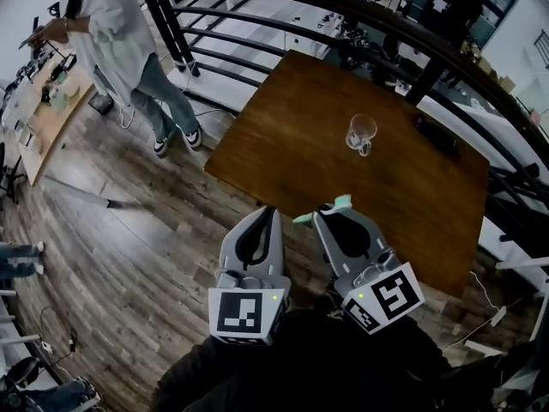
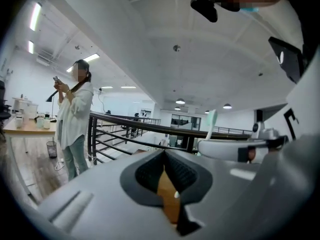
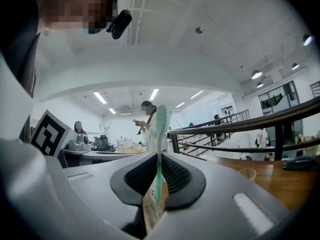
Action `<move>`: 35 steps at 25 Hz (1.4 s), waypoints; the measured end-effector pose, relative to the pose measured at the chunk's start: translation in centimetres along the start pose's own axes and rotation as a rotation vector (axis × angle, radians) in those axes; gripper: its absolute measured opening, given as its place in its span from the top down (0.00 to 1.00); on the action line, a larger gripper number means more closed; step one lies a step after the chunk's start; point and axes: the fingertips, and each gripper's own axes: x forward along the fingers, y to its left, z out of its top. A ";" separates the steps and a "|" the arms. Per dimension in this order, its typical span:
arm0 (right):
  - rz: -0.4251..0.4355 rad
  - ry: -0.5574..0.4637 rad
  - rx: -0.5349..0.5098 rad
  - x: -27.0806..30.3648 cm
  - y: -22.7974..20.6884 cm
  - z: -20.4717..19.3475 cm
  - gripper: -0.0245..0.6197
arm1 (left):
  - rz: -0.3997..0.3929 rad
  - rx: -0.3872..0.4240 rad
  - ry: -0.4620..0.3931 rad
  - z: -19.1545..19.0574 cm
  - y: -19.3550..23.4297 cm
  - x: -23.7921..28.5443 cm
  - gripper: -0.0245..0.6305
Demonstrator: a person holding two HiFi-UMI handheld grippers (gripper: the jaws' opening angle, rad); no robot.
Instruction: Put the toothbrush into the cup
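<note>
Now the left gripper (image 1: 271, 215) has its jaws pressed together on nothing. Beside it, the right gripper (image 1: 324, 219) pinches the toothbrush (image 3: 160, 134). The cup (image 1: 361, 134) stands well ahead of both, probably upright. Carrying step: next bring the brush above the cup and point it down.

A brown wooden surface (image 1: 283, 136) stands on a plank floor (image 1: 111, 247) beside a dark metal railing (image 1: 343, 7). A person (image 1: 129, 33) stands by a light desk (image 1: 51, 118), perhaps cluttered. Strip lights (image 2: 35, 16) glow overhead.
</note>
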 end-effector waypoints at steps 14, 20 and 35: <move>-0.328 -0.067 -0.027 -1.9 -5.8 2.5 0.92 | -0.319 0.041 0.002 1.3 -4.3 5.9 0.95; -0.372 -0.075 -0.008 -2.2 -9.4 2.0 0.92 | -0.360 0.072 0.024 0.9 -6.2 9.0 0.95; -0.356 -0.116 0.056 0.5 -22.3 4.0 0.92 | -0.363 0.147 0.076 2.3 -10.6 21.2 0.95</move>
